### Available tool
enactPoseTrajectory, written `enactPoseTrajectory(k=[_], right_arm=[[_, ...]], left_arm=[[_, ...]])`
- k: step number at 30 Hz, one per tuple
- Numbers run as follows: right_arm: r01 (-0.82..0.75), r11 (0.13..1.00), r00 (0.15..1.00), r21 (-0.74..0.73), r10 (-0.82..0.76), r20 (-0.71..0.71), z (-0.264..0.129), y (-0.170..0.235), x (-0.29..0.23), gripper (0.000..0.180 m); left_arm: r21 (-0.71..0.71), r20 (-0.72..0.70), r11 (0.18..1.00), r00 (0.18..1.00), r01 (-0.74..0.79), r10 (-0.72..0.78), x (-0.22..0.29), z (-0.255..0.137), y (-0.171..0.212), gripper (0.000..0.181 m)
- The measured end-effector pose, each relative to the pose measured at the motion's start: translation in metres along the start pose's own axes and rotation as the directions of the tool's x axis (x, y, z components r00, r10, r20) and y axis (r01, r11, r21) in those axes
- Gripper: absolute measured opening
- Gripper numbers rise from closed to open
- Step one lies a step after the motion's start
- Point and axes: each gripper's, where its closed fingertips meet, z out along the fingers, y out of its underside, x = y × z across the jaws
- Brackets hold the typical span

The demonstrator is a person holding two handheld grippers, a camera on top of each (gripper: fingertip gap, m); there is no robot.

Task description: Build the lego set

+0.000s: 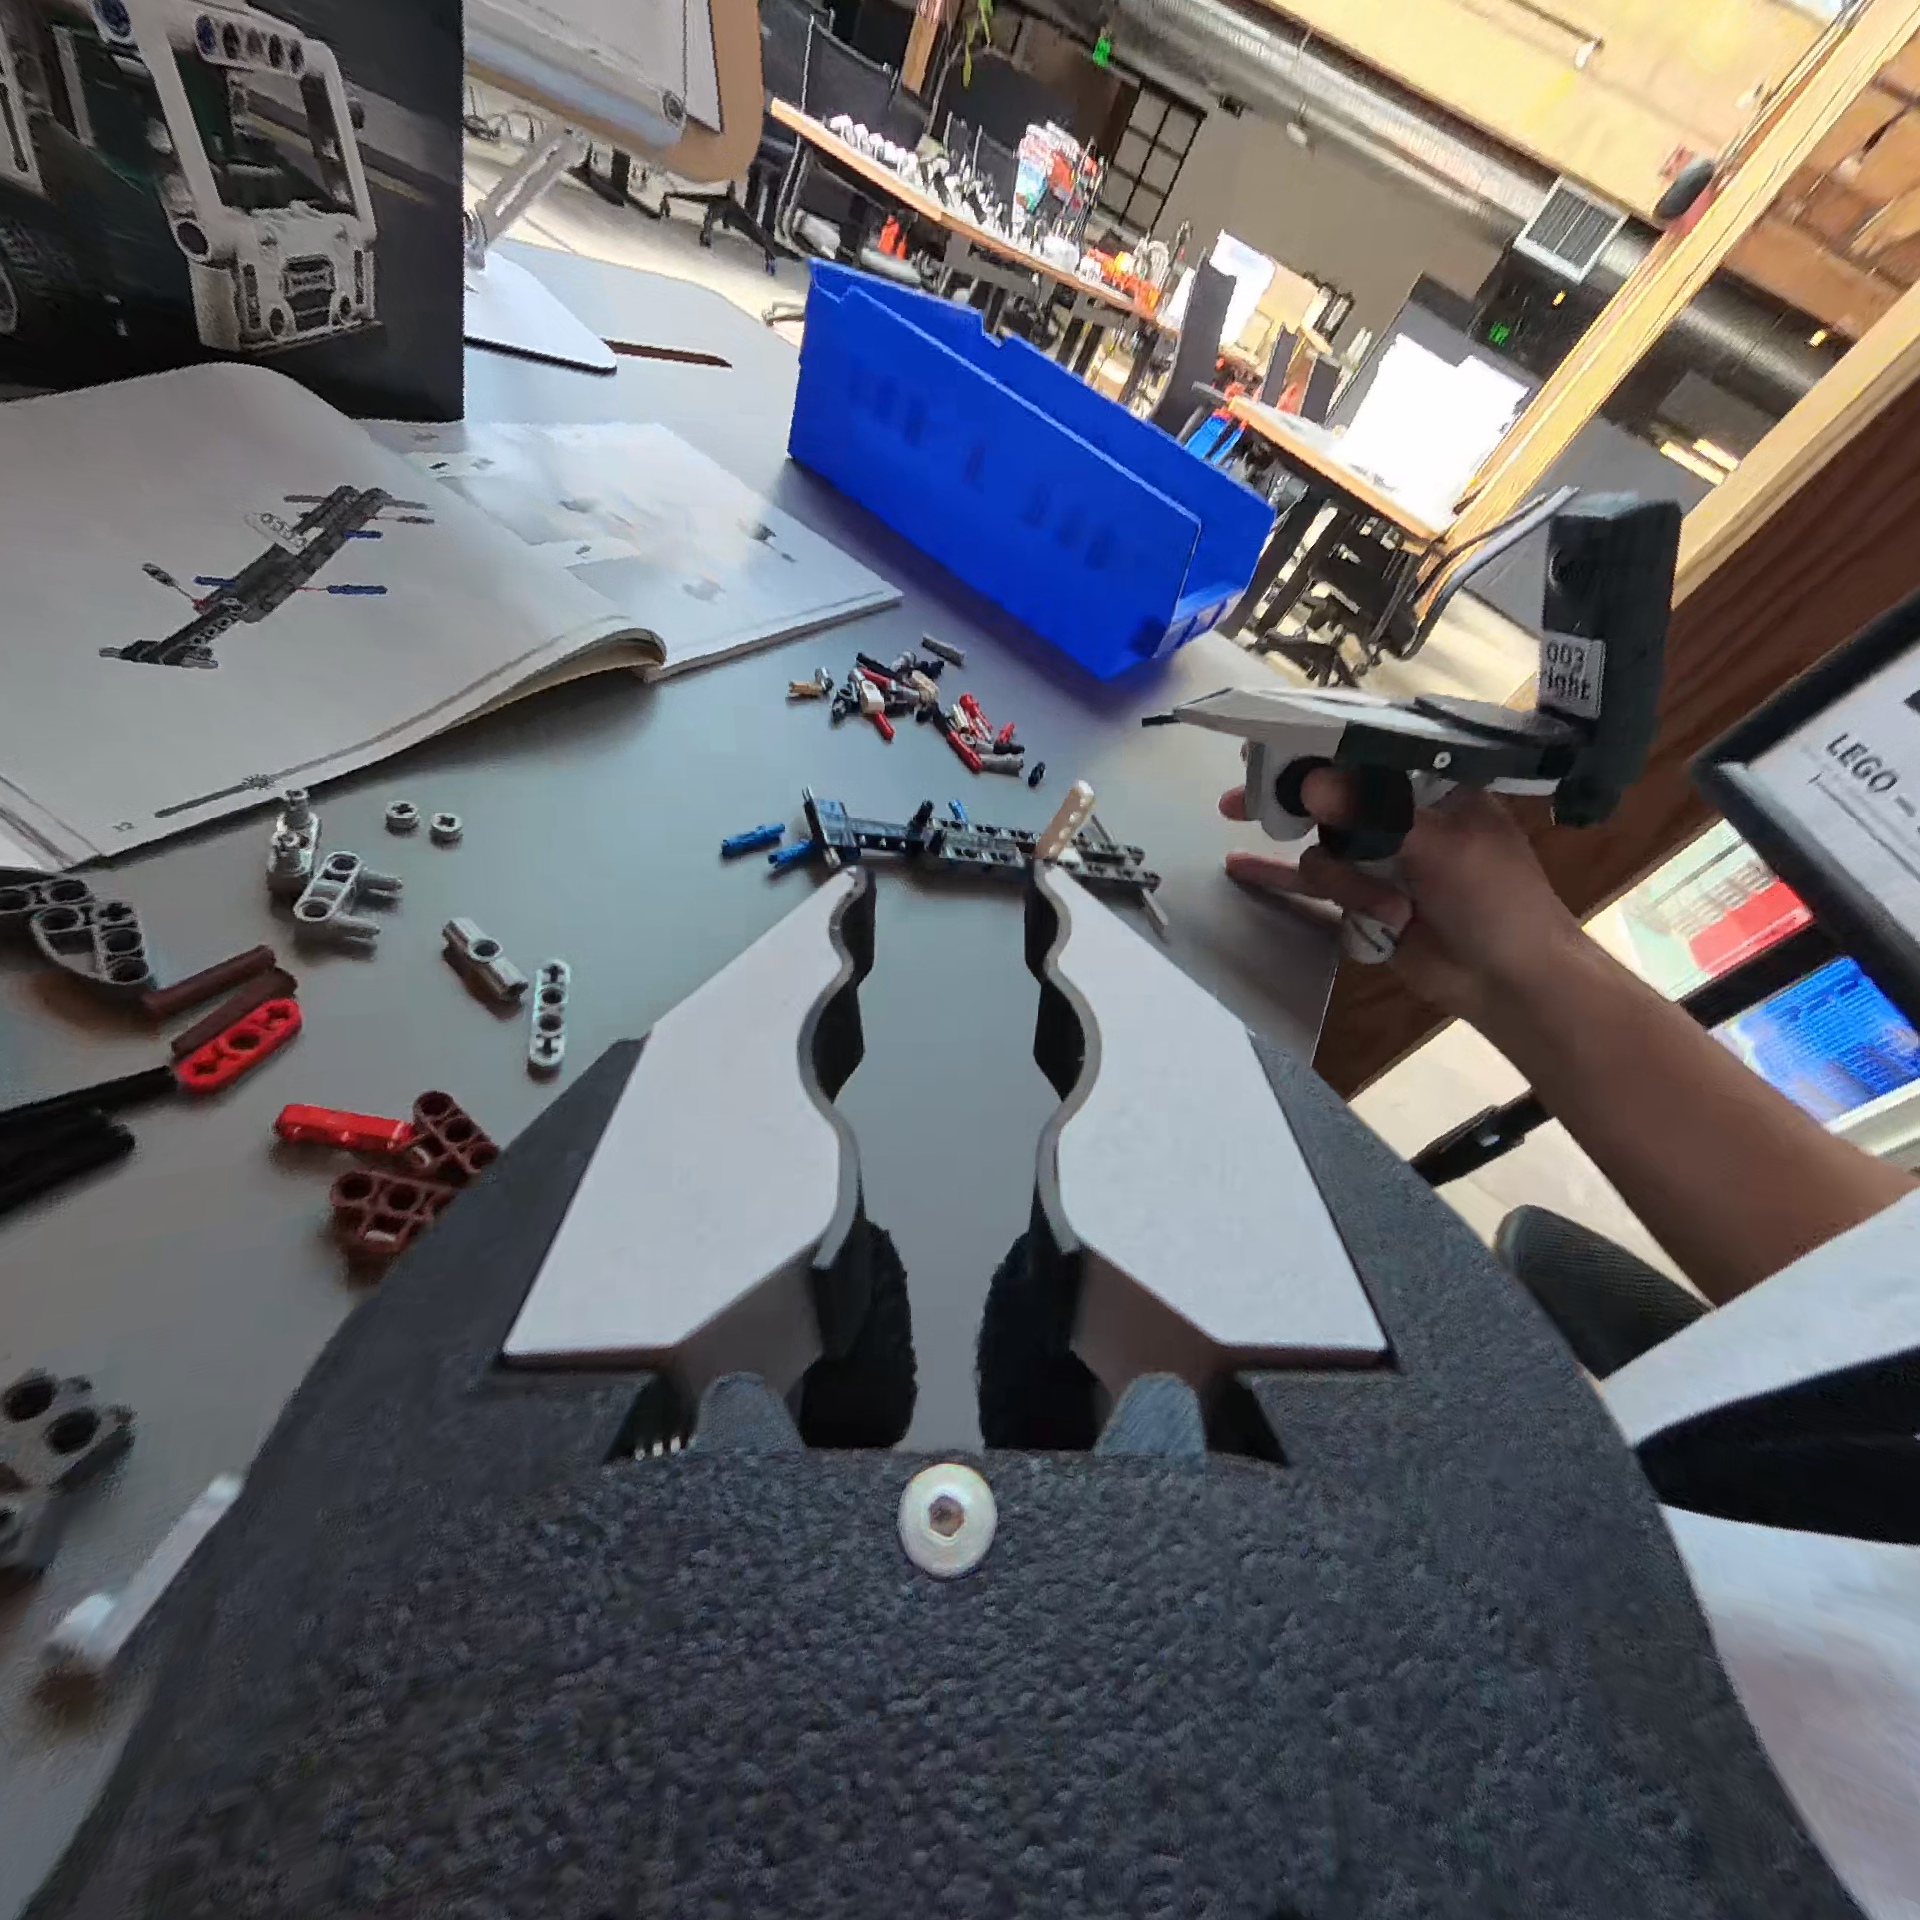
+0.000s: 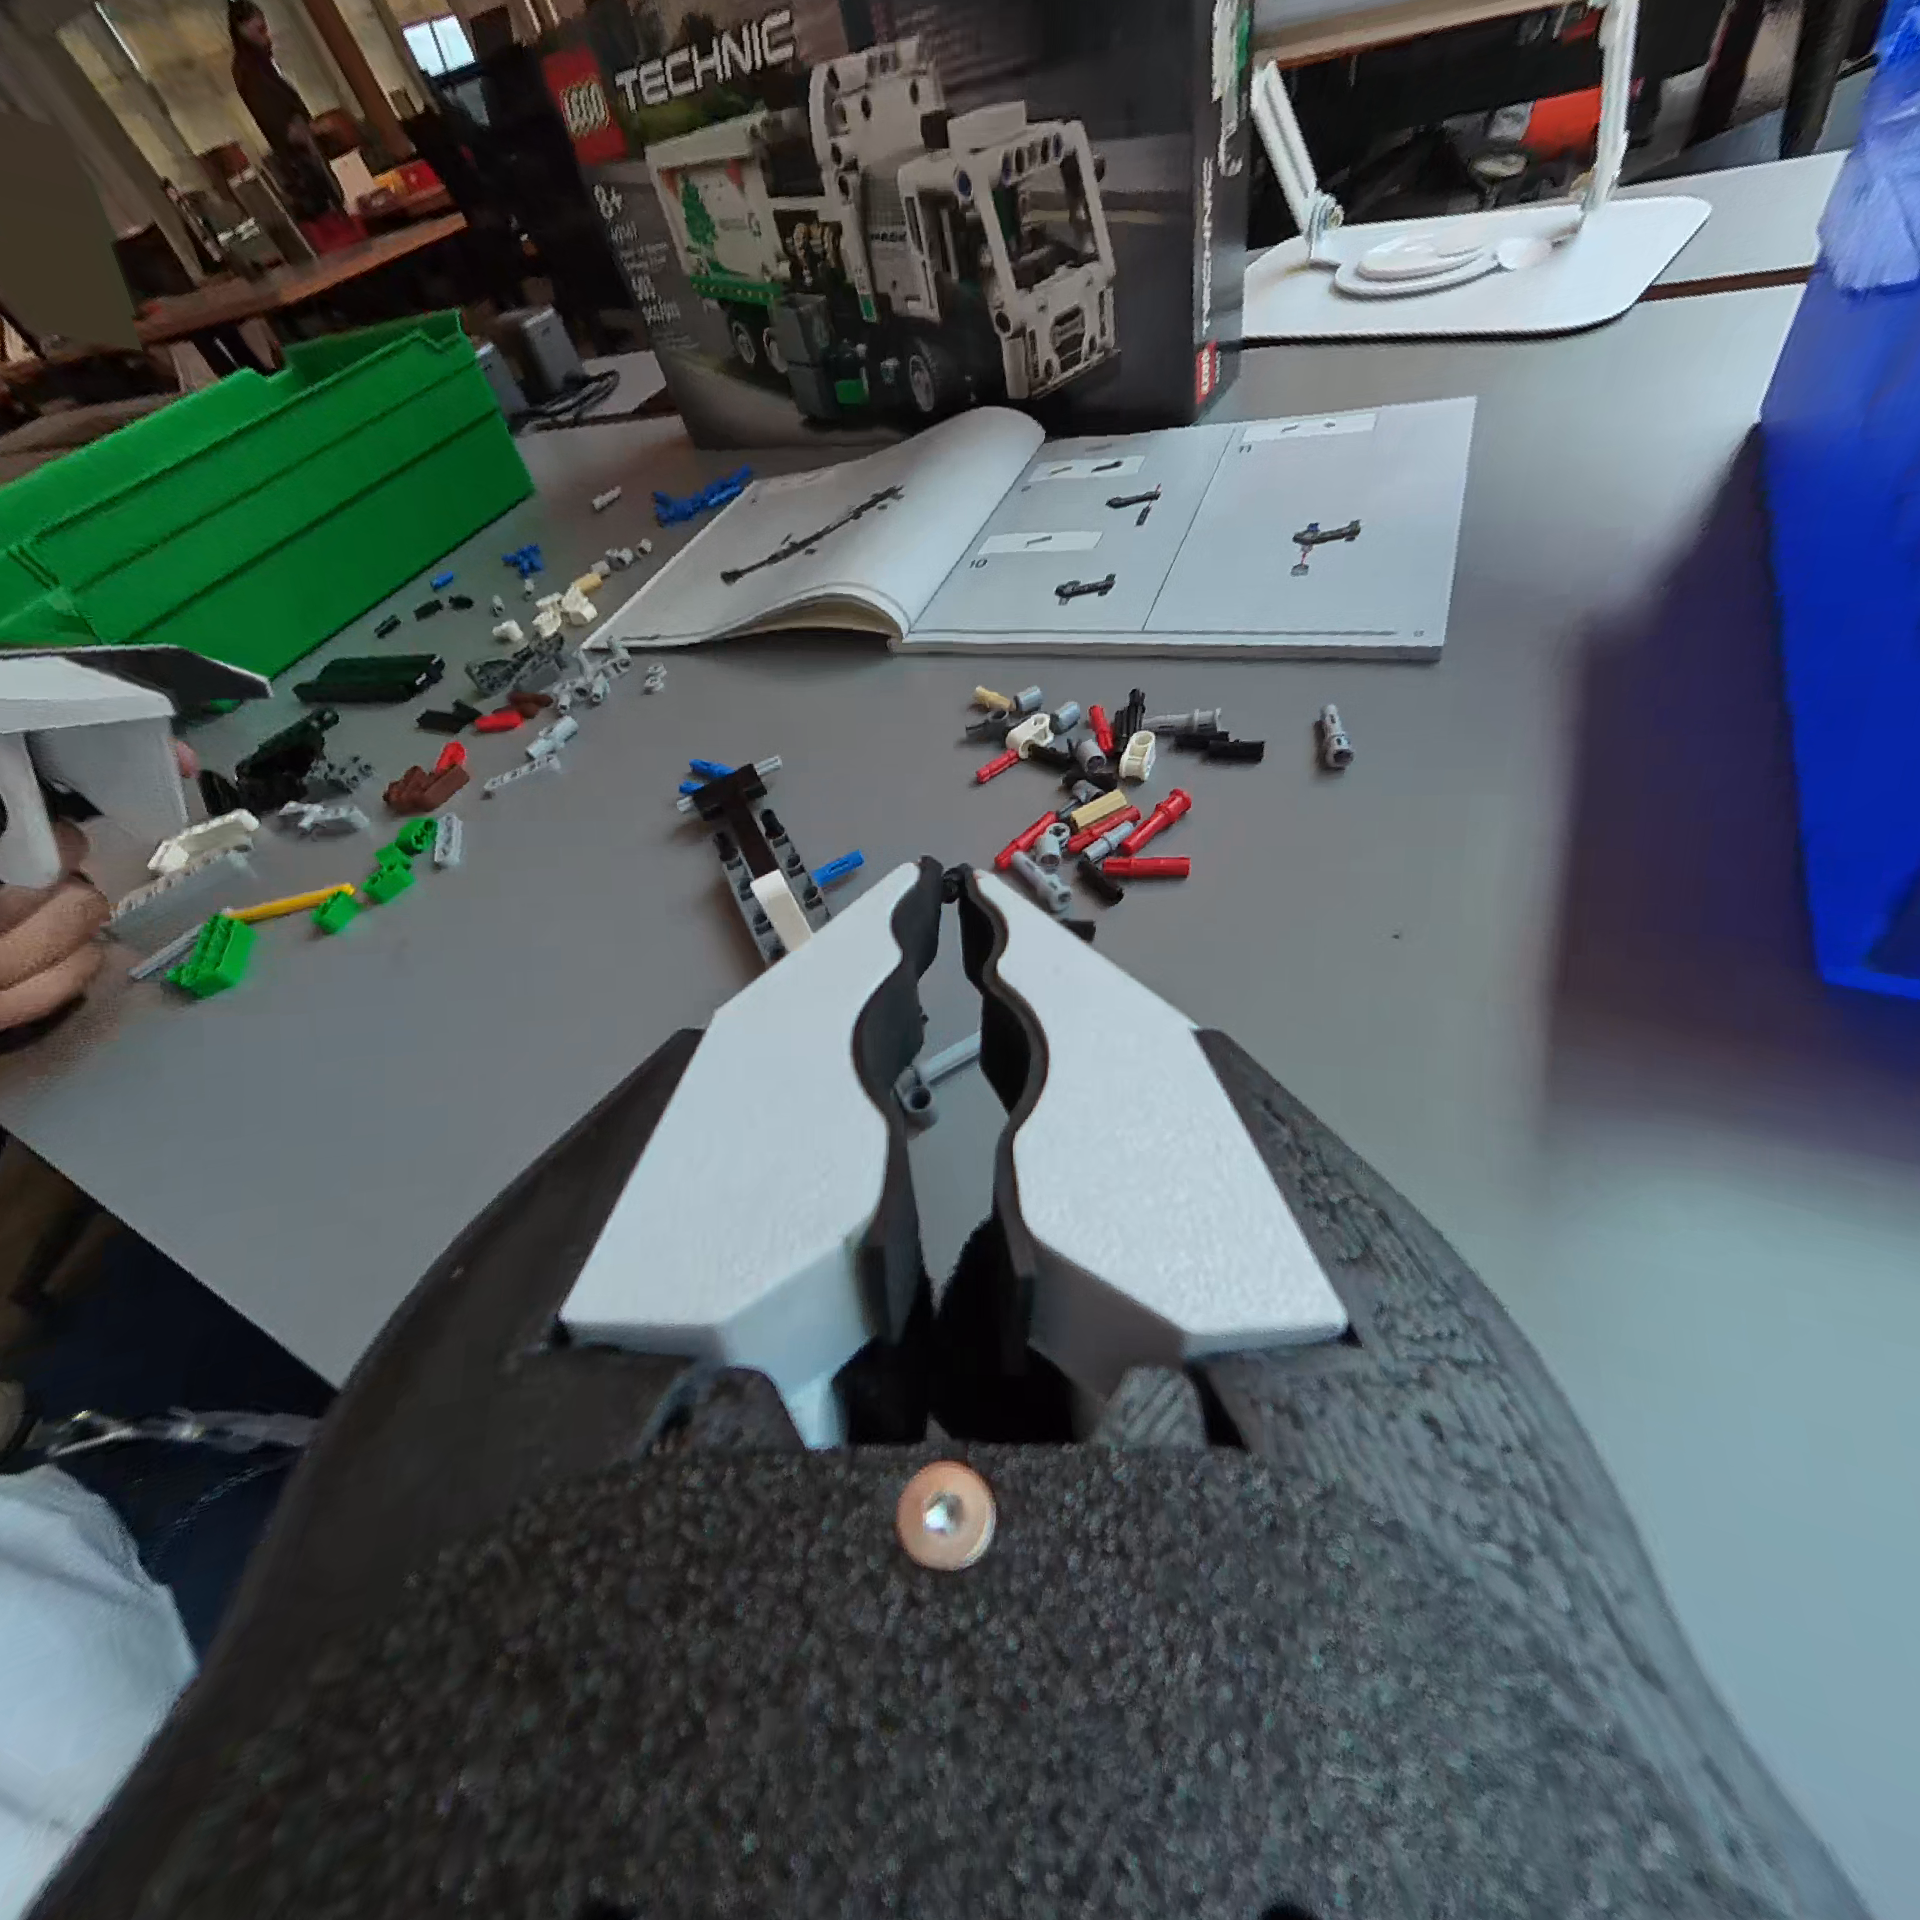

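Two plastic storage bins: one blue [image 1: 1023, 488], one green [image 2: 260, 509]. One open paper instruction booklet [image 2: 1091, 540]. One printed cardboard set box [image 2: 914, 208].

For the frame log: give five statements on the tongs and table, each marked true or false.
1. The left tongs are open and empty. True.
2. The right tongs grip a red pin. False: they pinch a small black piece at their tips.
3. The manual lies open on the table. True.
4. The left tongs hold the assembly. False: it lies on the table just ahead of them.
5. The box stands behind the manual. True.
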Motion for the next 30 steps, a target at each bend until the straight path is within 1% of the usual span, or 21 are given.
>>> enactPoseTrajectory(k=[2, 3, 4, 5, 8, 10, 12, 13, 14, 16, 19, 20, 21, 23, 24, 25, 26, 30], right_arm=[[-0.026, 1.000, 0.999, 0.013, 0.026, 0.034, 0.002, -0.004, -0.001, 0.002], [-0.013, 1.000, 0.995, 0.027, 0.011, 0.096, 0.002, -0.008, -0.009, 0.002], [0.008, 0.997, 0.988, 0.072, -0.019, 0.153, 0.001, -0.015, -0.017, 0.002], [0.020, 0.996, 0.988, 0.085, -0.033, 0.149, 0.004, -0.018, -0.015, 0.003], [0.091, 0.995, 0.987, -0.037, -0.085, 0.134, 0.025, -0.007, -0.008, 0.002], [0.121, 0.992, 0.985, -0.048, -0.114, 0.132, 0.037, -0.010, -0.003, 0.003], [0.106, 0.992, 0.982, -0.068, -0.094, 0.162, 0.041, -0.009, -0.004, 0.003], [0.102, 0.993, 0.980, -0.051, -0.091, 0.174, 0.040, -0.011, -0.005, 0.003], [0.098, 0.995, 0.978, -0.027, -0.092, 0.188, 0.038, -0.014, -0.006, 0.003], [0.092, 0.996, 0.973, 0.018, -0.093, 0.211, 0.033, -0.020, -0.009, 0.002], [0.131, 0.991, 0.966, 0.017, -0.131, 0.223, 0.035, -0.019, -0.013, 0.003], [0.160, 0.987, 0.963, 0.028, -0.162, 0.217, 0.036, -0.020, -0.014, 0.003], [0.191, 0.981, 0.957, 0.043, -0.195, 0.214, 0.036, -0.021, -0.017, 0.003], [0.228, 0.972, 0.948, 0.052, -0.234, 0.216, 0.035, -0.021, -0.021, 0.003], [0.234, 0.970, 0.947, 0.069, -0.244, 0.207, 0.034, -0.022, -0.021, 0.002], [0.233, 0.969, 0.949, 0.087, -0.246, 0.198, 0.032, -0.025, -0.020, 0.003], [0.225, 0.969, 0.950, 0.100, -0.241, 0.197, 0.031, -0.026, -0.020, 0.003], [0.213, 0.963, 0.950, 0.168, -0.244, 0.195, 0.020, -0.033, -0.021, 0.002]], left_arm=[[0.025, -0.070, 0.998, 0.996, 0.052, -0.050, -0.002, 0.014, -0.012, 0.027], [0.012, -0.103, 0.998, 0.993, 0.061, -0.059, -0.004, 0.021, -0.018, 0.027], [-0.011, -0.128, 0.999, 0.990, 0.052, -0.053, -0.006, 0.027, -0.024, 0.027], [-0.038, -0.144, 0.999, 0.989, 0.030, -0.036, -0.009, 0.031, -0.029, 0.027], [-0.146, -0.175, 0.988, 0.984, -0.047, 0.021, -0.017, 0.039, -0.041, 0.027], [-0.209, -0.206, 0.973, 0.977, -0.098, 0.054, -0.020, 0.043, -0.043, 0.027], [-0.229, -0.214, 0.960, 0.971, -0.159, 0.109, -0.025, 0.047, -0.044, 0.027], [-0.229, -0.210, 0.954, 0.967, -0.193, 0.145, -0.028, 0.048, -0.043, 0.027], [-0.220, -0.190, 0.950, 0.965, -0.222, 0.182, -0.032, 0.049, -0.041, 0.028], [-0.196, -0.102, 0.949, 0.968, -0.247, 0.231, -0.045, 0.050, -0.038, 0.028], [-0.158, 0.063, 0.969, 0.977, -0.190, 0.202, -0.064, 0.047, -0.030, 0.028], [-0.179, 0.134, 0.968, 0.970, -0.177, 0.202, -0.075, 0.046, -0.026, 0.027], [-0.202, 0.266, 0.964, 0.938, -0.171, 0.222, -0.098, 0.041, -0.024, 0.025], [-0.227, 0.495, 0.955, 0.821, -0.192, 0.283, -0.137, 0.023, -0.025, 0.025], [-0.246, 0.538, 0.951, 0.789, -0.190, 0.297, -0.145, 0.017, -0.025, 0.029], [-0.261, 0.555, 0.949, 0.777, -0.176, 0.297, -0.148, 0.014, -0.024, 0.033], [-0.256, 0.561, 0.952, 0.776, -0.169, 0.288, -0.148, 0.014, -0.025, 0.033], [-0.266, 0.501, 0.959, 0.837, -0.094, 0.221, -0.130, 0.027, -0.027, 0.033]])
